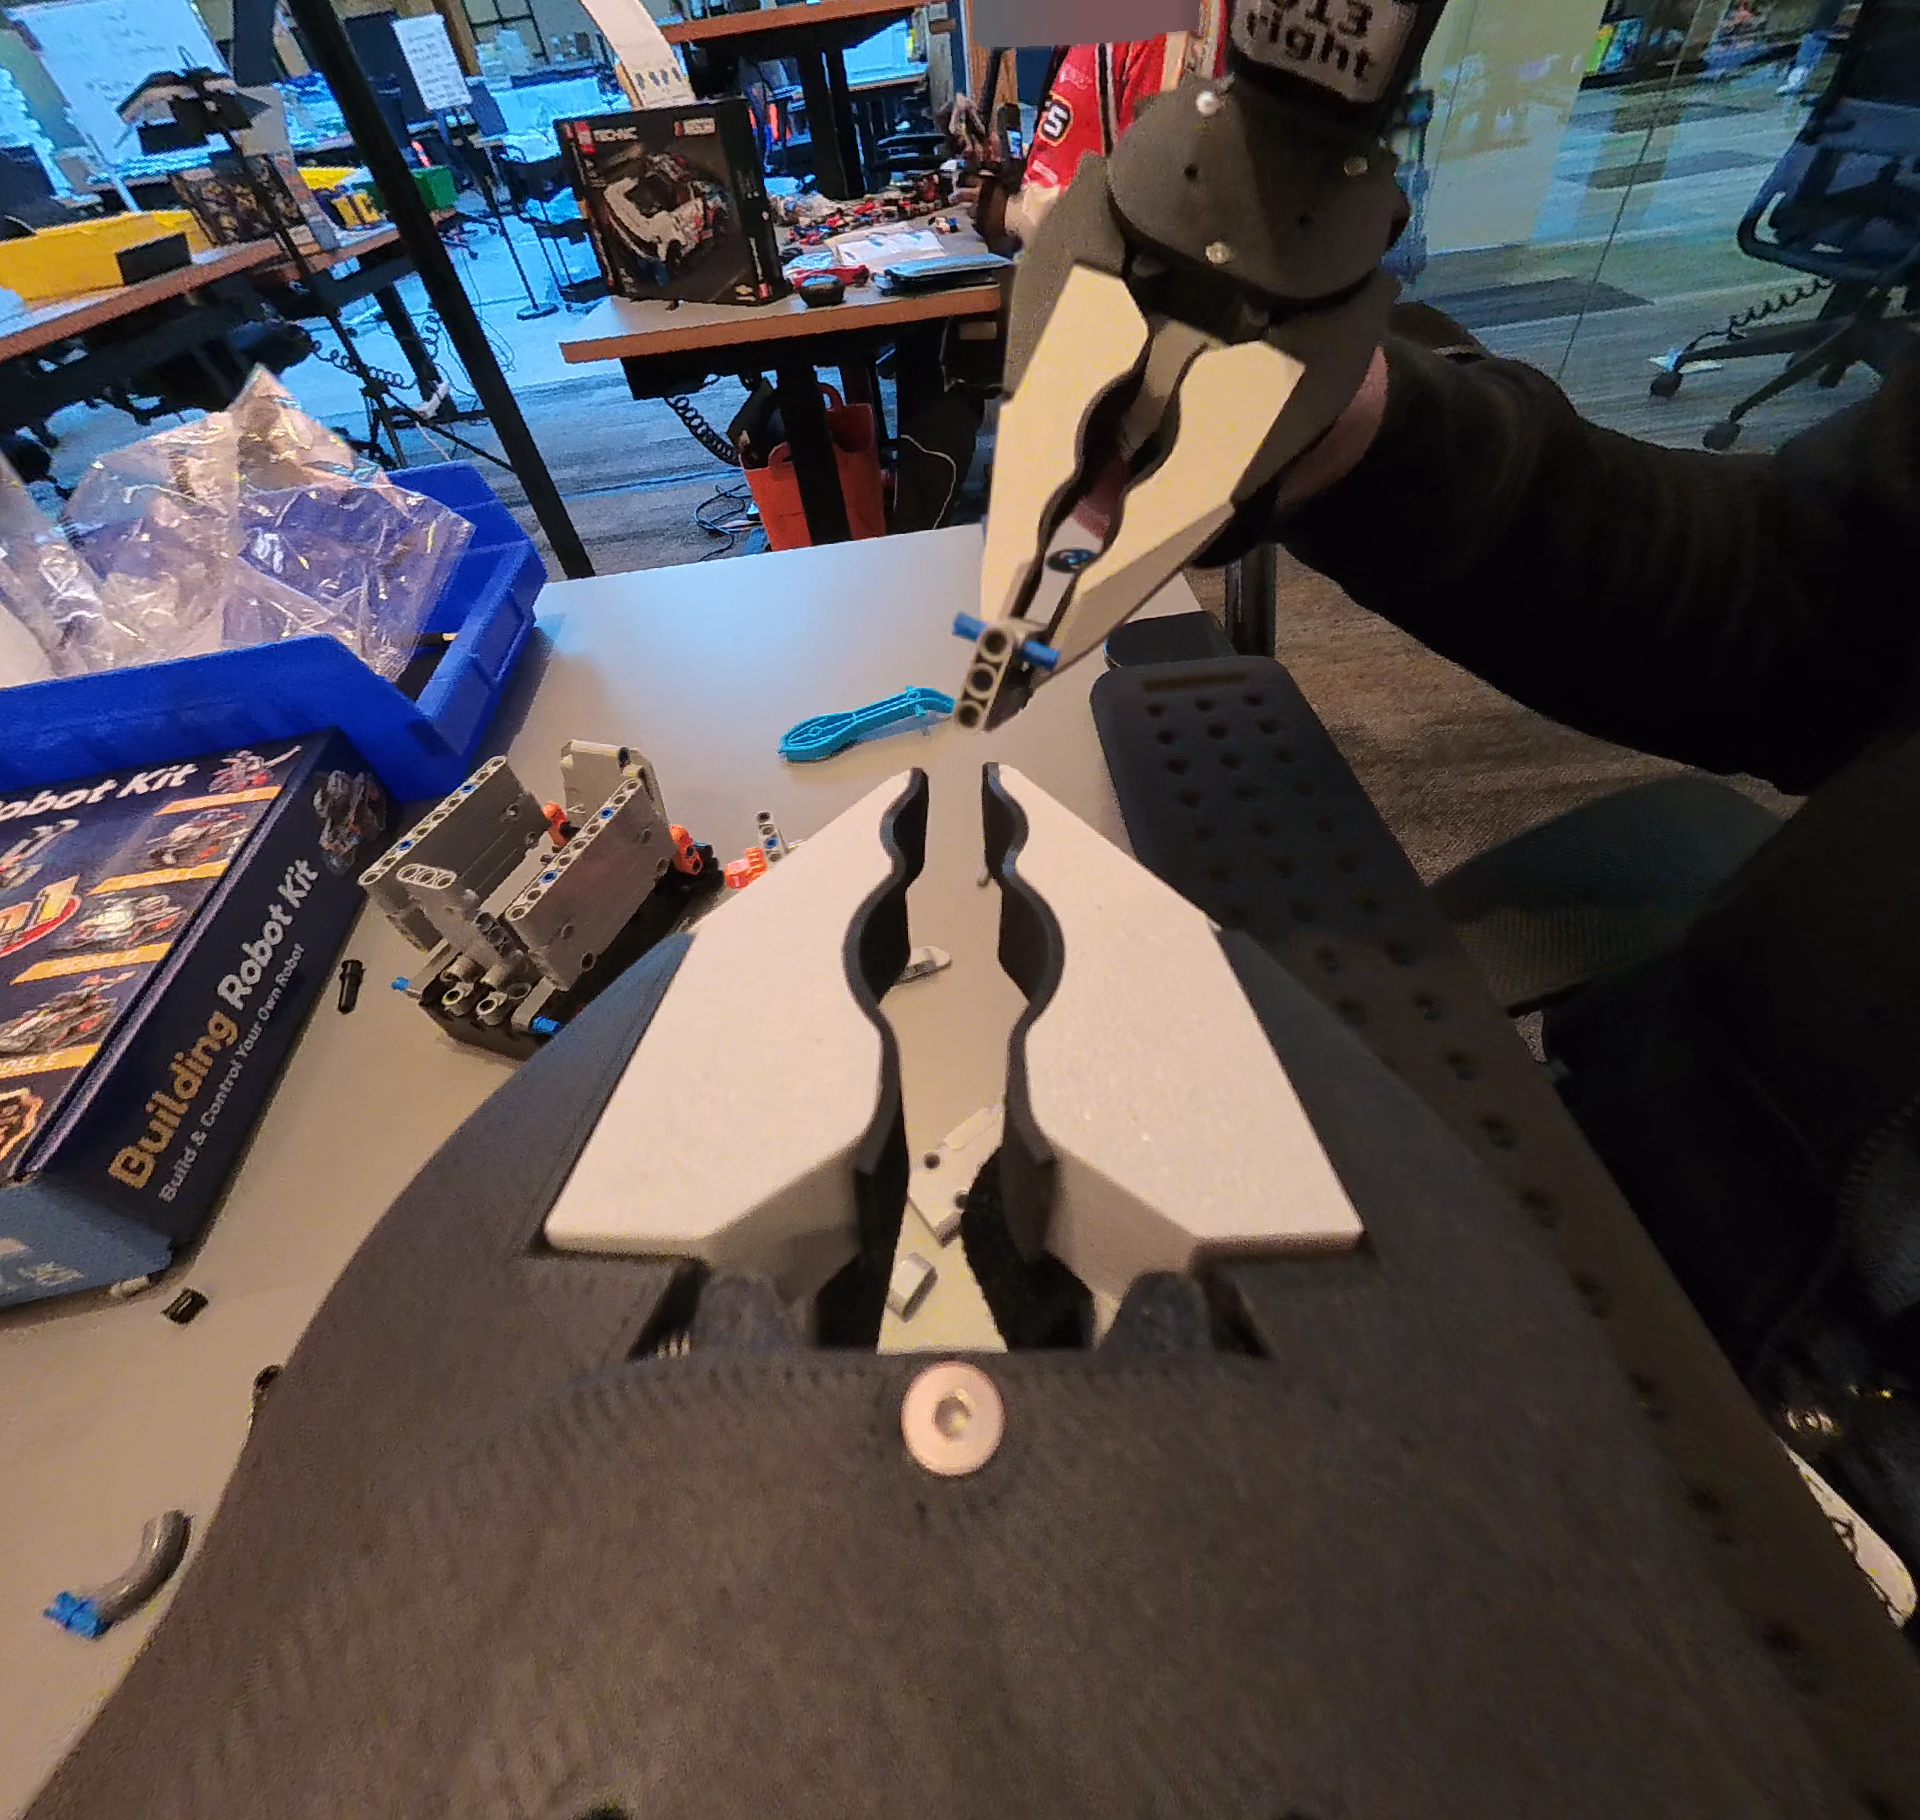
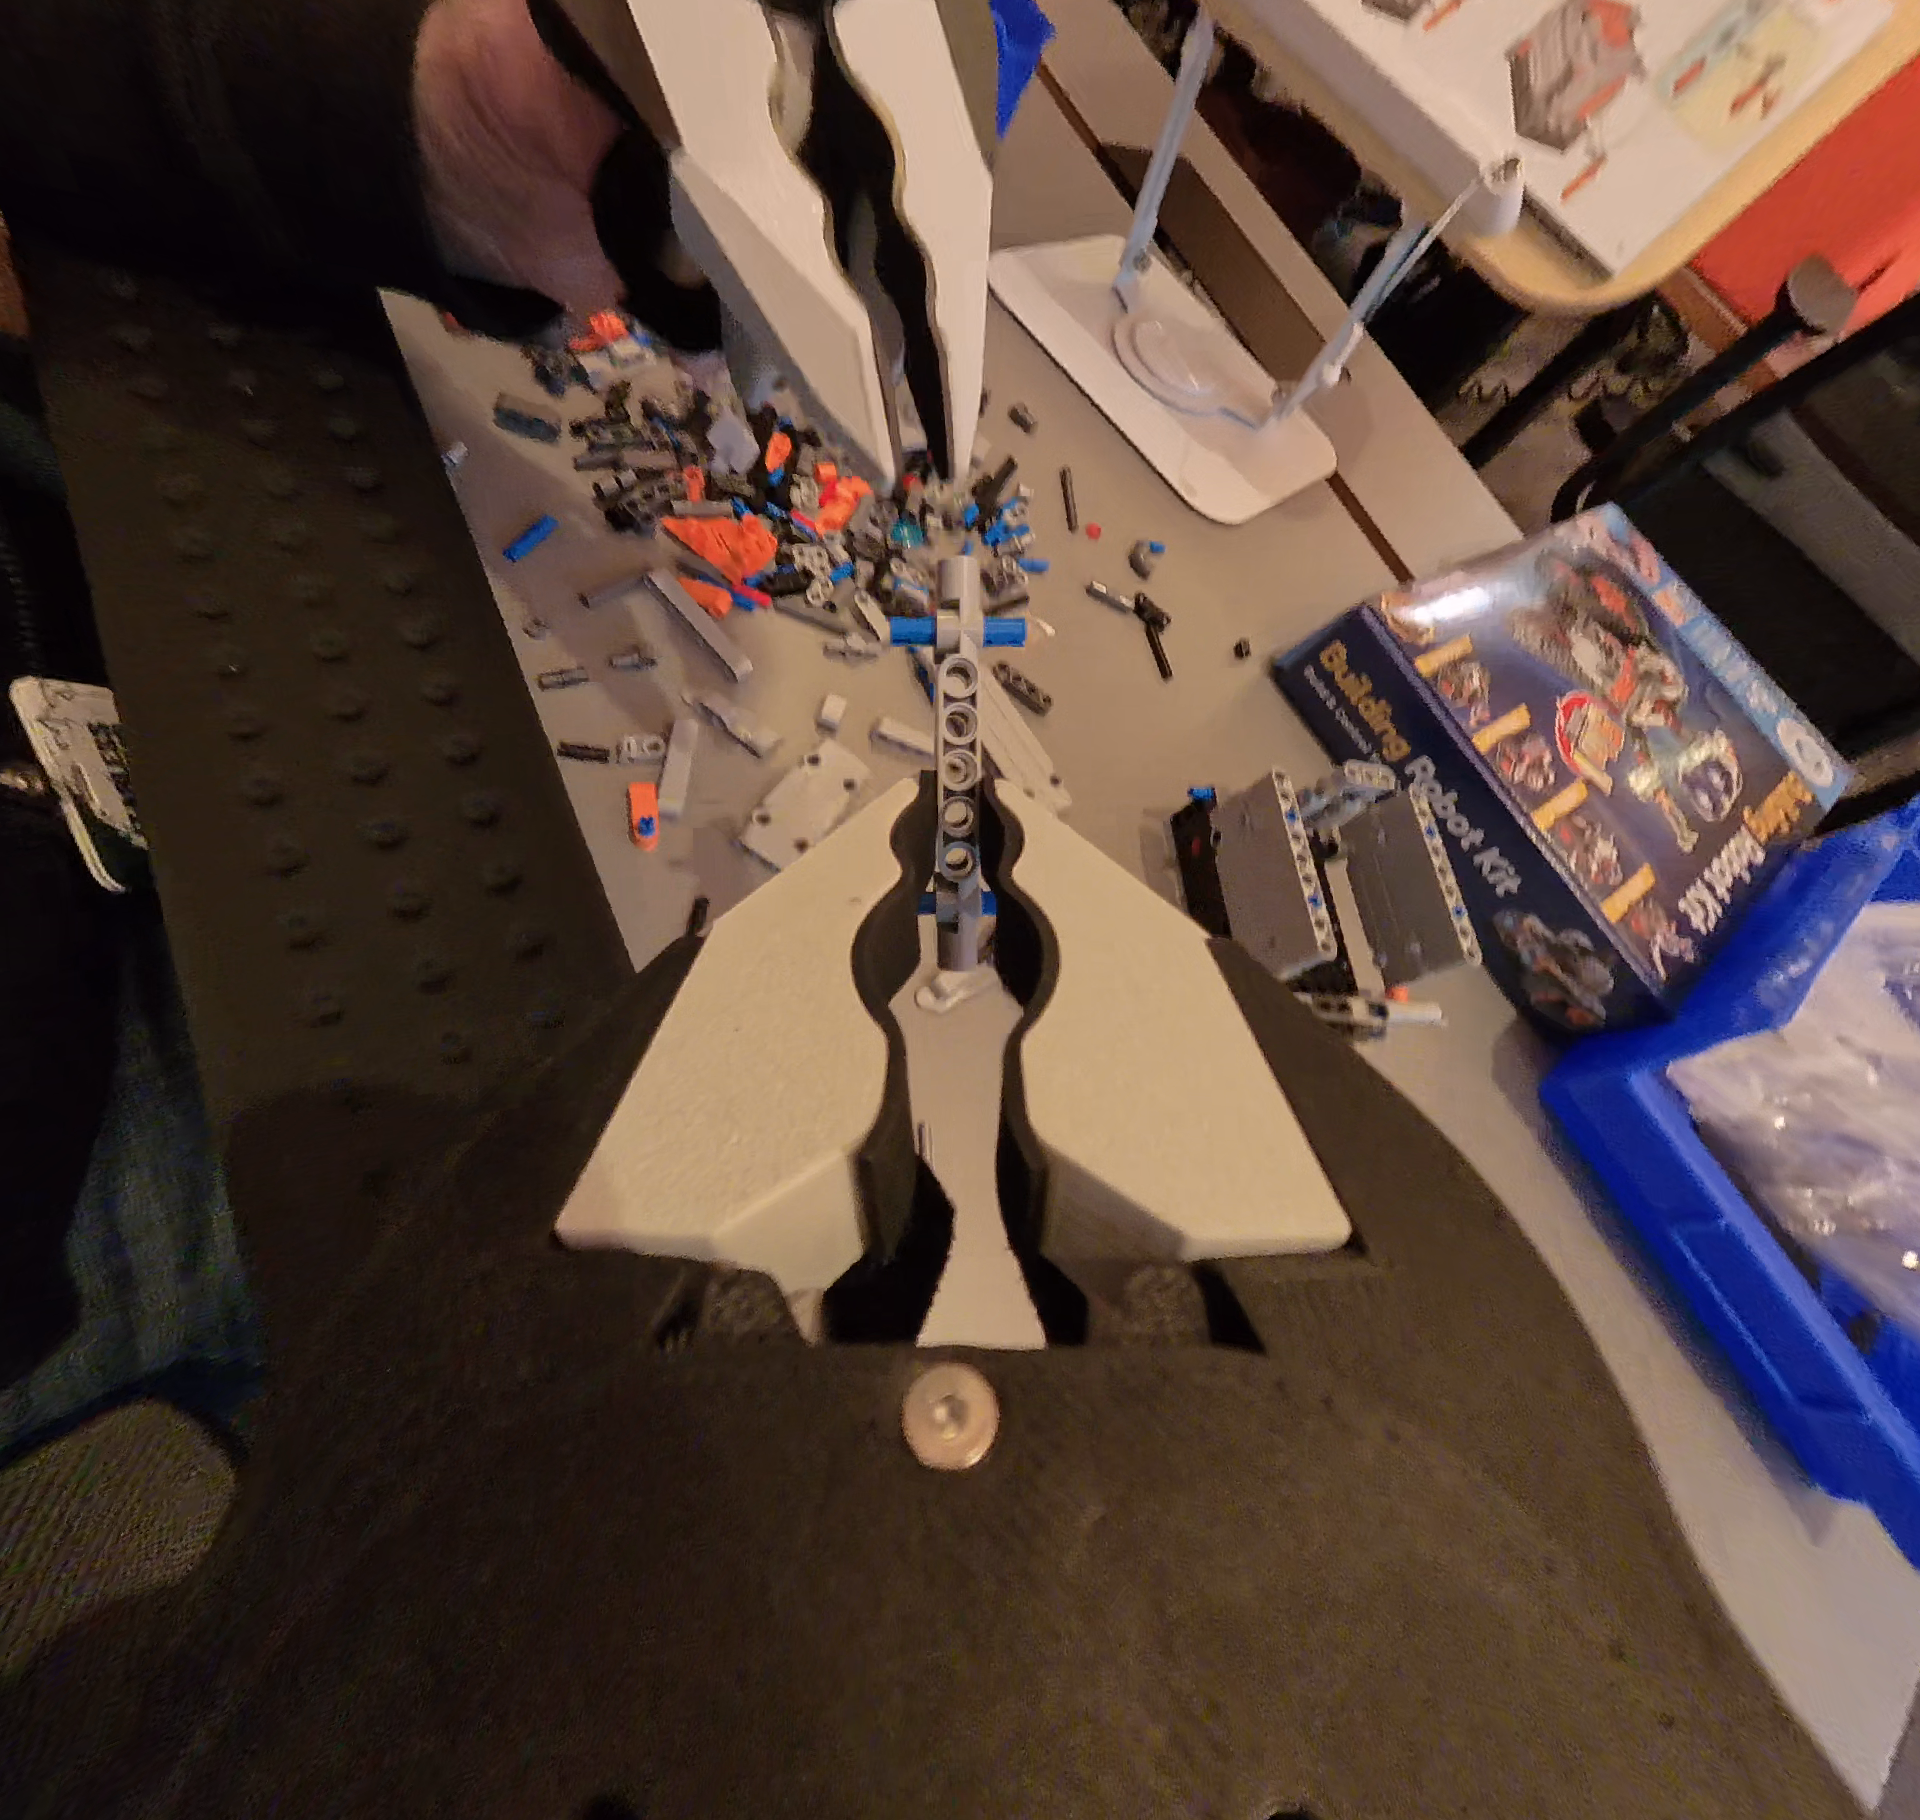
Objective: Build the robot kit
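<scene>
Right tongs pinching a grey holed beam by its near end, held in the air above the surface. The beam has a blue cross pin near the far end and a second blue one down between the tips. Left tongs slightly spread and holding nothing, with the tips just short of the beam's end (close, not touching, as far as the left wrist view shows).

Built so far: a grey and black block assembly sits on the surface beside the kit box, well apart from the beam. Not built: a big pile of loose parts, grey, black, orange and blue, spread under the left tongs.

A teal plastic tool lies past the tips. A blue bin with a crumpled clear bag is behind the box.
</scene>
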The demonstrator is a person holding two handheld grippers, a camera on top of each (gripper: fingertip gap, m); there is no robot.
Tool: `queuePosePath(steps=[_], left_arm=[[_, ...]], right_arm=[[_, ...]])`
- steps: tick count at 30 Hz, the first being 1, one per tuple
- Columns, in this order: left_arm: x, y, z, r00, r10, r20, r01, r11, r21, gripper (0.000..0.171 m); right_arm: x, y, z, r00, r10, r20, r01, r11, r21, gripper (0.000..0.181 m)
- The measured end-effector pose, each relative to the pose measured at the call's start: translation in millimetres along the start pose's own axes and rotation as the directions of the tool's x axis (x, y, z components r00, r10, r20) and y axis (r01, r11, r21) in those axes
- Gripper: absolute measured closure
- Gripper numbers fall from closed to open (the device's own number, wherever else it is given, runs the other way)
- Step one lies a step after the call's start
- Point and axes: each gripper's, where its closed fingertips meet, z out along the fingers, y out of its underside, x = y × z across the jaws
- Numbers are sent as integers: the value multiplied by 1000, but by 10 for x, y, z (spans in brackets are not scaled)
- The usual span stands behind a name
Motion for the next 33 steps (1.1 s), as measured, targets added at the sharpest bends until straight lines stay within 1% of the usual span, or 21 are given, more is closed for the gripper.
queuePosePath(steps=[3,7,13,25,33], left_arm=[[-42,24,3,1000,-17,9,17,1000,-4,163],[-64,74,34,1000,-21,21,22,1000,-22,163],[-140,125,41,998,-34,54,36,998,-42,163],[-320,159,-34,991,-58,121,65,996,-53,163],[-370,293,-15,990,-78,116,89,992,-88,161]], right_arm=[[29,207,13,999,-7,-32,4,997,-76,176],[25,426,56,999,-26,-44,18,986,-166,176],[-8,645,127,998,-54,-30,44,967,-252,176],[-48,850,173,994,-106,24,108,949,-298,176],[-138,971,267,984,-161,80,179,926,-333,176]])
